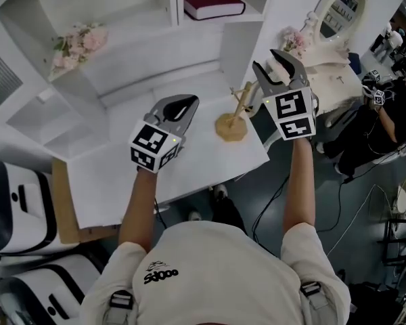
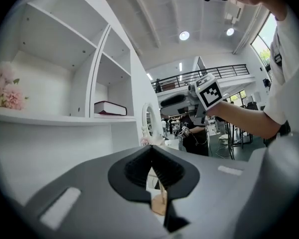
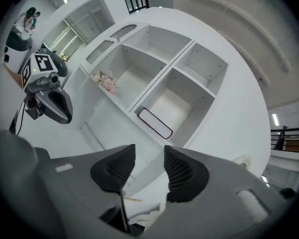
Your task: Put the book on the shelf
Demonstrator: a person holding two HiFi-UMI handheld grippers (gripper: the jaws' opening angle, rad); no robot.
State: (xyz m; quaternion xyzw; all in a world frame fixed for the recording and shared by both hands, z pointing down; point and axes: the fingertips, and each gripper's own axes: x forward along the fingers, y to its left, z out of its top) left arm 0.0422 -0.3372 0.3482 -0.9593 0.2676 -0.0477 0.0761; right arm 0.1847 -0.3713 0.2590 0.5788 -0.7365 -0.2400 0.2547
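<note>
A dark red book (image 1: pixel 213 0) lies flat in an upper compartment of the white shelf unit (image 1: pixel 142 19); it also shows as the book (image 2: pixel 109 108) in the left gripper view and the book (image 3: pixel 155 123) in the right gripper view. My left gripper (image 1: pixel 183 104) hovers over the white desk, well below the book, its jaw tips touching with nothing in them (image 2: pixel 152 152). My right gripper (image 1: pixel 281 63) is held up at the desk's right end, to the lower right of the book. It (image 3: pixel 149 156) stands open with a clear gap and nothing between the jaws.
A small wooden stand (image 1: pixel 233 119) sits on the white desk (image 1: pixel 189 164) between the grippers. Pink flowers (image 1: pixel 78 42) lie on a lower shelf at left. An oval mirror (image 1: pixel 342 9) stands at right, white machines (image 1: pixel 20 208) at left, and a seated person (image 1: pixel 392 110) at far right.
</note>
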